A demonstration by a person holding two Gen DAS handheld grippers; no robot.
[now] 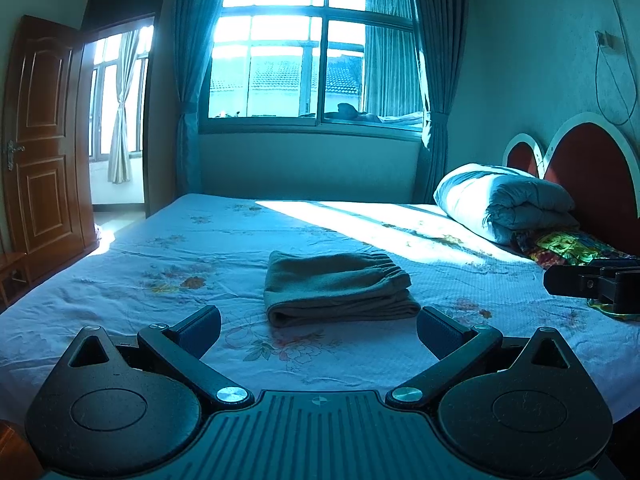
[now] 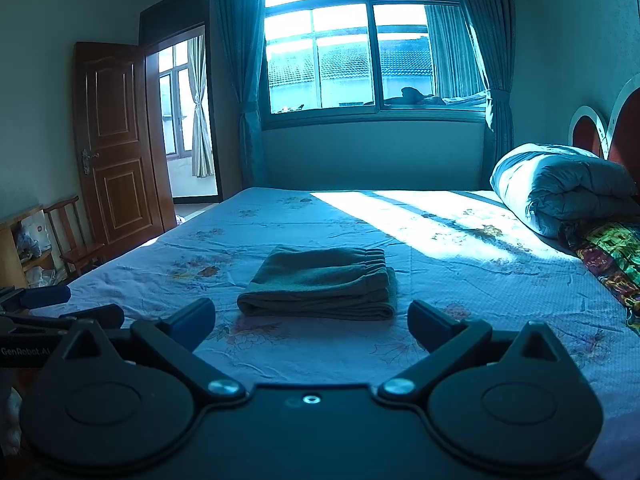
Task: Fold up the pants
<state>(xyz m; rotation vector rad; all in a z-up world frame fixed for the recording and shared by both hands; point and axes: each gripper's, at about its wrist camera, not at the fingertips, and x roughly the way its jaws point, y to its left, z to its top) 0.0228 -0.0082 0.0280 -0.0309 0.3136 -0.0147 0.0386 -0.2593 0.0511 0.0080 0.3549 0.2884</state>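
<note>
Brown pants (image 1: 338,288) lie folded into a compact stack on the floral bed sheet (image 1: 160,248), elastic waistband on top at the right. My left gripper (image 1: 319,330) hovers just short of the stack, open, with nothing between its fingers. In the right wrist view the same pants (image 2: 320,284) rest ahead of my right gripper (image 2: 311,320), which is also open and holds nothing. The right gripper's tip (image 1: 592,284) pokes in at the right edge of the left wrist view. The left gripper's fingers (image 2: 52,296) show at the left edge of the right wrist view.
A rolled quilt (image 1: 504,204) and a colourful cloth (image 1: 568,246) lie by the red headboard (image 1: 592,164) at the right. A window (image 1: 312,48) faces me, an open wooden door (image 1: 44,136) stands left. A wooden chair (image 2: 76,240) sits beside the bed.
</note>
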